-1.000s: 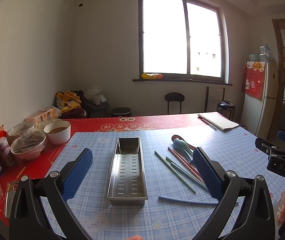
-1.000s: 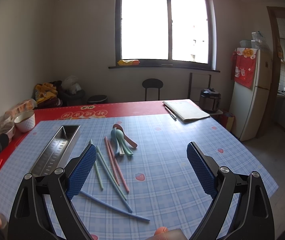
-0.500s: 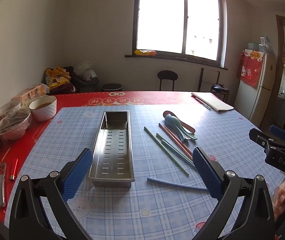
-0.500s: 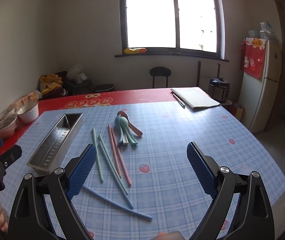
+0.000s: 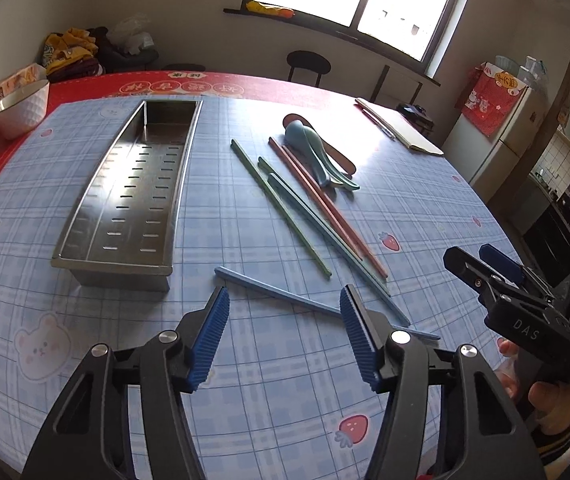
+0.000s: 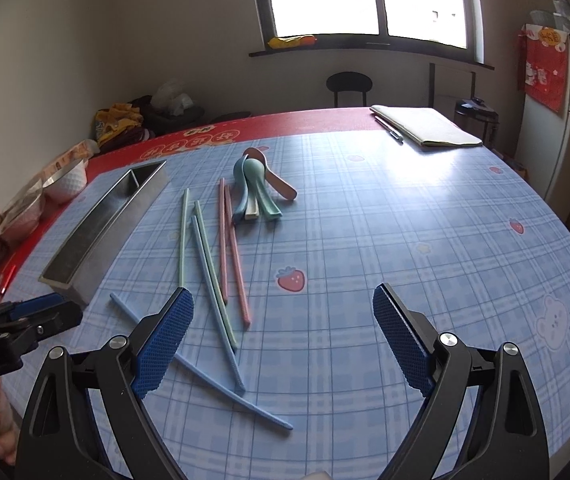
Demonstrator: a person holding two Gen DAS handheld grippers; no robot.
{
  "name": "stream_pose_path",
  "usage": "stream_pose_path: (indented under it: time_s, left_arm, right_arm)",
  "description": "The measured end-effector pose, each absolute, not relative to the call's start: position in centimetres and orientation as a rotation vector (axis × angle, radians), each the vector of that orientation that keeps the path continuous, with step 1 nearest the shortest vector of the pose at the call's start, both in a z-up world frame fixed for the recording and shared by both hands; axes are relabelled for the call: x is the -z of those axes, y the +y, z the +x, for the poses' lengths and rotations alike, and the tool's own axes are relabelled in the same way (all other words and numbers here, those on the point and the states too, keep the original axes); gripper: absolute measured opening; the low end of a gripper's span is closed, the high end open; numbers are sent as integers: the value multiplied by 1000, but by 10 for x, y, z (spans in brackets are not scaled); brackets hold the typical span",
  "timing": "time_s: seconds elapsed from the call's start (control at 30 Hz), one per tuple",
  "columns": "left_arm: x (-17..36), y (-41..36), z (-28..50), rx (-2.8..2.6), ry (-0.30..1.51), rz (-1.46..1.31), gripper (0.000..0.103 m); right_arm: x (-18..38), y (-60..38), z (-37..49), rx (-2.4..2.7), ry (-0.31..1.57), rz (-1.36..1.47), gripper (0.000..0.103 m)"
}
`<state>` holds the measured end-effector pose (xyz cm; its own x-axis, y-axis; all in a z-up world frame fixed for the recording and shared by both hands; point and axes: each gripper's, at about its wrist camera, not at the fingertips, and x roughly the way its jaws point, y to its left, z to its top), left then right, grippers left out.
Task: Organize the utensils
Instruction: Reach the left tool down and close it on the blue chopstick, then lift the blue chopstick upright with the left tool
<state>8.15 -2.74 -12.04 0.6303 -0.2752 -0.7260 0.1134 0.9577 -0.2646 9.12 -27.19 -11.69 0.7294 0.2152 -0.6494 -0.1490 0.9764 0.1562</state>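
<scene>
Change, left view: half a second ago the left gripper [image 5: 283, 322] looked level across the room; it has since tipped down toward the table and closed in on the utensils, and its jaws have narrowed though they are still spread.
Change, right view: the right gripper [image 6: 281, 342] has likewise tilted down and moved nearer the chopsticks; its jaws are spread wide and hold nothing.
Left gripper position: low over the blue plaid tablecloth [image 5: 245, 380], its blue ribbed pads either side of the slim blue plastic chopstick [image 5: 285, 296] that lies crosswise, not touching it.
Tray: one perforated stainless steel tray [image 5: 133, 192], nothing in it, at 10 o'clock from the left gripper.
Chopsticks: six counted in the right view, two pale green [image 6: 183, 236], two pink [image 6: 231, 248] and two blue [image 6: 215, 300], lying loose at 12 to 1 o'clock of the left gripper, one blue crossing under the other near its tip.
Spoons: about four plastic spoons [image 5: 311, 150] heaped together at the far end of the chopsticks, blue, cream, teal and pink-brown; the overlap makes the count unsure.
Table edge: one white ribbed bowl [image 5: 21, 108] at 10 o'clock on the red cloth; one cream folded cloth [image 6: 429, 130] with a pen beside it at 1 o'clock.
</scene>
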Motion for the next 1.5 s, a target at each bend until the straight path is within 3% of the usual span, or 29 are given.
stream_pose_path:
  time_s: [0.2,0.73,0.77,0.8,0.87,1.5]
  left_arm:
    - [144,-33,103,269,1014,-337,36]
    - [164,-42,143,230,1115,-462,33]
    - [164,-42,145,221,1108,-450,30]
    - [164,-44,148,201,1105,-425,18]
    - [166,-44,153,184,1095,-395,10]
    - [163,-62,158,215,1025,-108,8]
  right_arm:
    - [129,-279,100,-223,752,133,88]
    - [137,-296,116,-232,765,185,88]
    - [138,-298,117,-230,766,189,88]
    - [138,-299,118,-228,767,192,88]
    - [139,-301,119,-224,766,199,88]
    - [141,-308,121,-214,760,226,88]
